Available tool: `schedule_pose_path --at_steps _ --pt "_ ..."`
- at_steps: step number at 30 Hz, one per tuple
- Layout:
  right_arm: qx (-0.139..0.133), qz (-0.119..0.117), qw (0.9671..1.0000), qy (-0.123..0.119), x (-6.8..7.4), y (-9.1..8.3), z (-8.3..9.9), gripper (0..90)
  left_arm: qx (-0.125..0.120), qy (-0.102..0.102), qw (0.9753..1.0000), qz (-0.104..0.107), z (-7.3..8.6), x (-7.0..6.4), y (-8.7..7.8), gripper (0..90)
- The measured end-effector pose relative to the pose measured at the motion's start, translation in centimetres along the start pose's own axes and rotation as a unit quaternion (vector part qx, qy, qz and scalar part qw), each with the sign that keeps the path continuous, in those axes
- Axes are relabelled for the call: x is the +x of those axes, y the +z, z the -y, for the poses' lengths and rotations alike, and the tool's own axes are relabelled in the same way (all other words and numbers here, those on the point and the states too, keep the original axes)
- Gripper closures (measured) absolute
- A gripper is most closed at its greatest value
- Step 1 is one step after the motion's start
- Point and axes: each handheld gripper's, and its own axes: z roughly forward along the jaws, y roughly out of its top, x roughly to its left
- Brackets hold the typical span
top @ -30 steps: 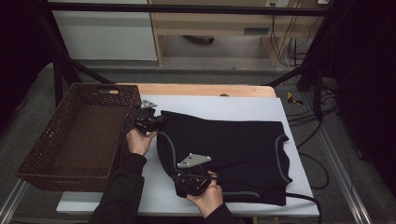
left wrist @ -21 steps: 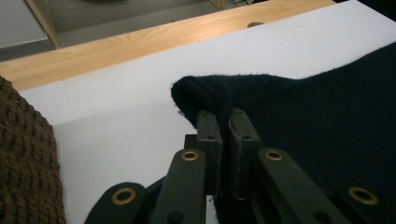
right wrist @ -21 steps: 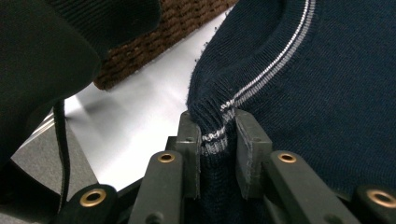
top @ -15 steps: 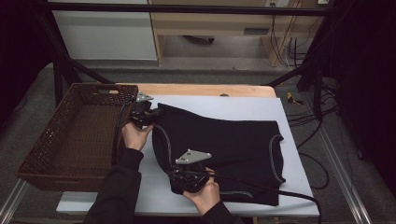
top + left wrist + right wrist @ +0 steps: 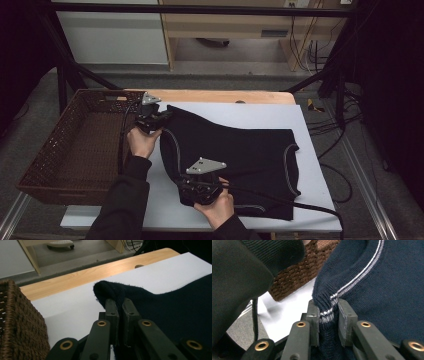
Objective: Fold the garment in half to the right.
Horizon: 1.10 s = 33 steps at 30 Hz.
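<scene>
at 9 o'clock of the table: wicker basket, empty, rim just beside the white mat. next to it, near 10 o'clock, left gripper pressed together on a bunched corner of the dark sweater, cloth pinched between the jaws in the left gripper view. only a small fold caught there, so likely to slip out if pulled hard or fast. toward 6 o'clock, right gripper pinching the ribbed striped edge of the sweater, jaws not fully together, knit held between them. bite shallow at the very edge; could stretch the rib or drop it on lifting. sweater itself spread flat across the middle and right of the mat, out to 3 o'clock, a far corner touching nothing else. risks from here: uneven pull between the two grips twisting the garment, trailing part dragging and snagging on the basket rim, cable lying over the cloth catching it, sleeve of the left arm close to the right gripper, possible bump.
</scene>
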Motion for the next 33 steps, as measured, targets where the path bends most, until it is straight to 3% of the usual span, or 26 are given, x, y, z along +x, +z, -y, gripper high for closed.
schedule_pose_path --at_steps 13,25,33 --pt "-0.018 -0.007 0.9998 -0.004 0.7 -0.3 -1.0 74.5 -0.008 0.005 0.9999 -0.010 -1.4 0.0 -2.0 84.1" --pt "-0.036 -0.017 0.9992 -0.004 1.2 -1.0 -1.7 74.5 -0.015 0.018 0.9995 -0.022 -2.5 -0.2 -4.8 84.1" --pt "-0.044 -0.024 0.9987 -0.009 2.0 -0.6 -2.4 74.5 -0.015 0.014 0.9991 -0.038 -2.6 0.8 -5.7 84.1"
